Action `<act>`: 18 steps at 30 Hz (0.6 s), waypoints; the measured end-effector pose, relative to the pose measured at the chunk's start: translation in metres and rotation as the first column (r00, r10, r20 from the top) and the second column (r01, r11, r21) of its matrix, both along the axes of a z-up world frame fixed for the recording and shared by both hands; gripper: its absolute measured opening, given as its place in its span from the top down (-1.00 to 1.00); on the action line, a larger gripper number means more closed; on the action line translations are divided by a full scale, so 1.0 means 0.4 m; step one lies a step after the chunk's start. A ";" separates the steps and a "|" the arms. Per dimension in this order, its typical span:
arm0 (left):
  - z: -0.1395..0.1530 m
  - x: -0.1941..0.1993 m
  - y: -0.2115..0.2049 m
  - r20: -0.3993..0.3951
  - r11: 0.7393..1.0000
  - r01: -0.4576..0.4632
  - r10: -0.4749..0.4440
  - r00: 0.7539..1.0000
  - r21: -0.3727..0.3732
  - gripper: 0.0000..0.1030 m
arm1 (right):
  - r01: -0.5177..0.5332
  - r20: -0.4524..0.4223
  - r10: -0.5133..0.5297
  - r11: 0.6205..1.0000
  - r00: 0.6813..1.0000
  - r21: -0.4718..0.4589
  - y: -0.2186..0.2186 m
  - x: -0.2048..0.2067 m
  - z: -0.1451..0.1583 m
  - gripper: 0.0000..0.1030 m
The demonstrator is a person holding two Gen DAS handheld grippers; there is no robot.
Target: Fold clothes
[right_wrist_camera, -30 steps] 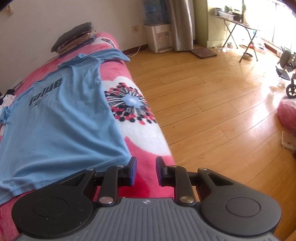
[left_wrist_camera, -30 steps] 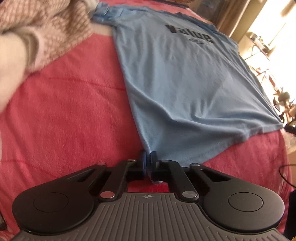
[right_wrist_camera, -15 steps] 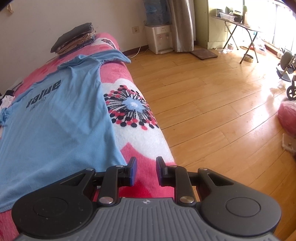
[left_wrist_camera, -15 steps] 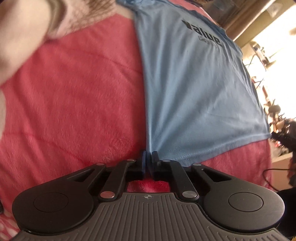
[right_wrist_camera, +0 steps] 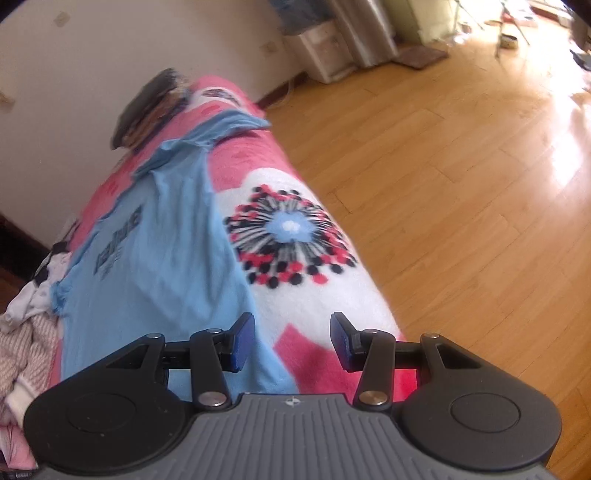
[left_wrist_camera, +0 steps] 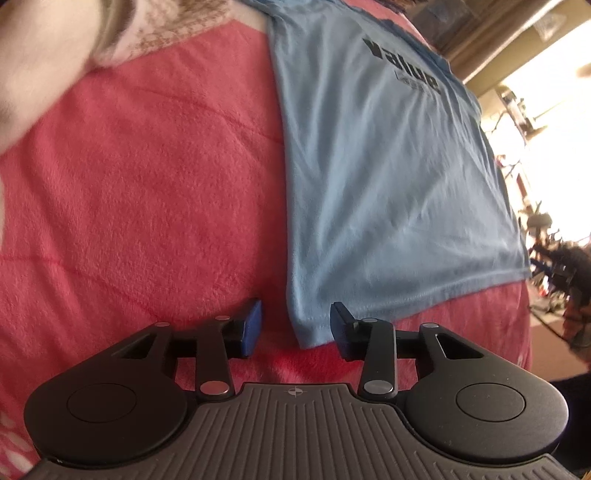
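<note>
Left wrist view shows the left gripper, clamped on the blue T-shirt's hem corner a moment ago, now spread apart, as is the right gripper, leaving the shirt flat on the pink blanket, ready for folding.

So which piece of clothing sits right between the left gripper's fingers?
The light blue T-shirt with black lettering: its bottom corner lies between the open left gripper. The knitted beige garment is far off, top left.
</note>
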State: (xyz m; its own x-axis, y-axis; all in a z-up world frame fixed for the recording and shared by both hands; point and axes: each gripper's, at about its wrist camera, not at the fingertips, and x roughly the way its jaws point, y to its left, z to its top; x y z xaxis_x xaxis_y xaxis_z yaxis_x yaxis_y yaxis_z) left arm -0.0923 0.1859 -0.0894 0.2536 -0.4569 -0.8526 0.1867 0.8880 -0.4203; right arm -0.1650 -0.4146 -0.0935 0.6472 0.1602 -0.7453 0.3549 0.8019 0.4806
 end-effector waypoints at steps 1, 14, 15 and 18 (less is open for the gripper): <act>0.002 -0.005 -0.004 0.006 1.000 0.015 -0.015 1.000 0.018 0.23 | -0.027 0.007 0.027 1.000 1.000 -0.009 0.009 -0.002 0.006 0.07; 0.103 -0.032 -0.167 0.259 0.911 0.328 -0.389 0.884 0.248 0.23 | -0.691 -0.059 0.734 0.605 0.676 -0.396 0.427 -0.008 0.058 0.20; 0.104 -0.038 -0.186 0.265 0.895 0.371 -0.430 0.863 0.247 0.23 | -0.723 -0.077 0.772 0.549 0.631 -0.419 0.459 -0.009 0.063 0.22; 0.107 -0.067 -0.226 0.272 0.846 0.488 -0.531 0.802 0.214 0.23 | -0.796 -0.143 0.868 0.356 0.476 -0.489 0.553 -0.011 0.061 0.24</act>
State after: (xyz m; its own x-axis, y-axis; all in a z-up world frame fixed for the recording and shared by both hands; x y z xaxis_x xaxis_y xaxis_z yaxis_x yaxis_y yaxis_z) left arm -0.1193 0.0956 -0.0466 0.2733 -0.4884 -0.8287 0.7274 0.6687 -0.1541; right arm -0.1696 -0.1933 -0.0692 0.4588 0.3601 -0.8123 -0.6490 0.7602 -0.0295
